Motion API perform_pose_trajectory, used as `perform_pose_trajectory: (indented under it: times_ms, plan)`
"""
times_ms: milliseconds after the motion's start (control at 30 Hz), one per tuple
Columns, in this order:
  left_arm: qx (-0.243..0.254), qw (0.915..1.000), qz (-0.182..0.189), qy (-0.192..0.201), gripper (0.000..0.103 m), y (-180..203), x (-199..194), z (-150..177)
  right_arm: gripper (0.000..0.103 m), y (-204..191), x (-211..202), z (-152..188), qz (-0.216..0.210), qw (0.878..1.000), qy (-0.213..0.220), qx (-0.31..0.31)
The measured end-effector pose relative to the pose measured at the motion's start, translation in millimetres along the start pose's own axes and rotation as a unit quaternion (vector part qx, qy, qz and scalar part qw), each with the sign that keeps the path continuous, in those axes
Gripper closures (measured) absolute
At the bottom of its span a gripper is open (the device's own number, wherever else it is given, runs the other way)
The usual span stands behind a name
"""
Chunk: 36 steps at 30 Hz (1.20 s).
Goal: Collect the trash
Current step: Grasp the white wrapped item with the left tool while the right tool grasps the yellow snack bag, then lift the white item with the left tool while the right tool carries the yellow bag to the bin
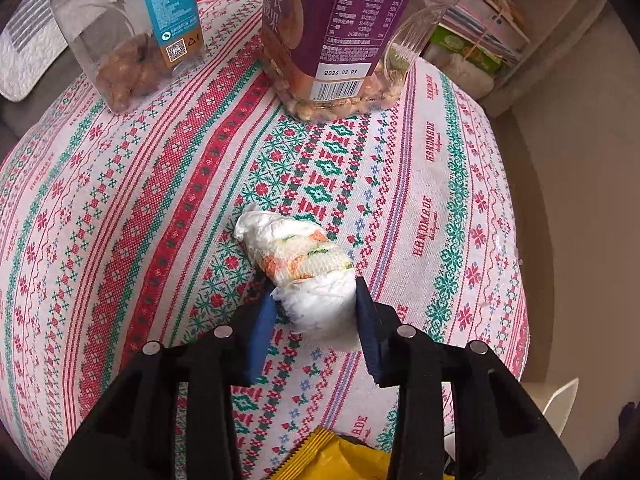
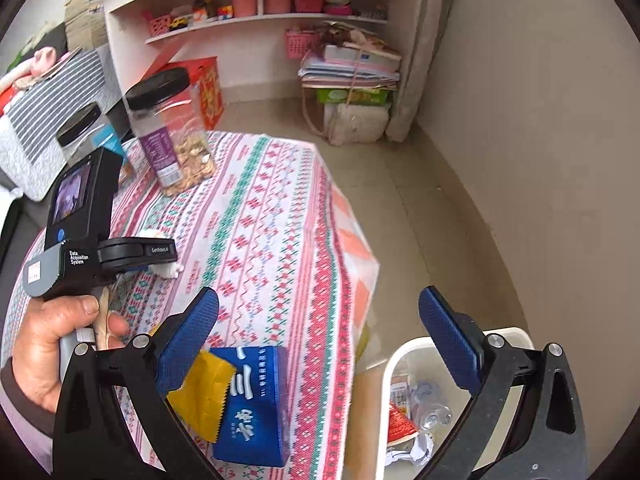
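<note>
- A slip is the risk here: the crumpled tissue wad (image 1: 310, 276) is soft, and only its near end is caught by the left gripper (image 1: 316, 312), so it could be dropped short of the bin (image 2: 404, 354).
- The wad lies between both blue pads, seemingly squeezed; it rests on the tablecloth (image 1: 120, 200).
- The right gripper (image 2: 320, 340) is held wide open, empty, beside the bin.

Clear plastic jar with purple label (image 1: 340, 32): top cut by frame edge. Clear teal-labelled jar (image 1: 132, 28): likewise. Yellow foil wrapper (image 1: 340, 460): partly behind fingers. White bin (image 2: 404, 360): contents indistinct.
</note>
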<state>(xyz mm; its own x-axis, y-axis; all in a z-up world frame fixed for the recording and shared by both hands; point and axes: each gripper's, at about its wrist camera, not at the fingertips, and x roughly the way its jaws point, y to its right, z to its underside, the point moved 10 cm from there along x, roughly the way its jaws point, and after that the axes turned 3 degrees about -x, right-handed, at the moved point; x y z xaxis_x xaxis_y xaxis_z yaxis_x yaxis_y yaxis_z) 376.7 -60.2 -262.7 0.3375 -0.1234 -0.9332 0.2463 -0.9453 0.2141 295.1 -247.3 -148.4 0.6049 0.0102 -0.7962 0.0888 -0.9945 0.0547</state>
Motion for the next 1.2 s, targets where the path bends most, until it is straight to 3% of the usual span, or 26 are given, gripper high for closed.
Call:
perform_pose_trajectory:
  times_ms: [167, 300, 433, 533, 667, 733, 867, 1033, 1200]
  plan:
    - [0.022, 0.9992, -0.012, 0.032, 0.066, -46.5, -38.1, 3.6, 0.007, -49.9, 9.2, 8.0, -0.066, 0.996, -0.020, -0.060]
    - [0.045, 0.9975, -0.018, 0.051, 0.066, -84.4, -79.9, 21.2, 0.007, -103.0, 16.6, 27.3, -0.104, 0.980, -0.050, -0.161]
    - [0.063, 0.9959, -0.020, 0.061, 0.065, -112.3, -116.7, 41.5, 0.007, -138.0, 24.9, 55.7, -0.082, 0.956, -0.067, -0.275]
    - [0.068, 0.9954, -0.016, 0.065, 0.065, -133.3, -138.3, 64.5, 0.007, -147.7, 36.0, 69.9, -0.072, 0.947, -0.088, -0.299]
    - [0.071, 0.9949, -0.013, 0.071, 0.065, -143.2, -142.8, 80.0, 0.012, -150.3, 54.3, 80.7, -0.058, 0.946, -0.116, -0.297]
    - [0.076, 0.9939, -0.016, 0.078, 0.065, -145.0, -142.0, 80.9, 0.038, -148.3, 63.2, 84.9, -0.062, 0.948, -0.133, -0.284]
    - [0.065, 0.9956, 0.001, 0.068, 0.065, -146.1, -137.0, 78.7, 0.062, -150.6, 65.5, 76.2, -0.107, 0.962, -0.144, -0.208]
    - [0.049, 0.9937, 0.000, 0.101, 0.065, -152.2, -147.7, 60.5, 0.066, -163.2, 53.7, 54.2, -0.157, 0.973, -0.116, -0.123]
    - [0.038, 0.9888, 0.020, 0.143, 0.065, -148.7, -168.9, 45.5, 0.066, -179.0, 16.9, 19.6, -0.188, 0.978, -0.039, -0.082]
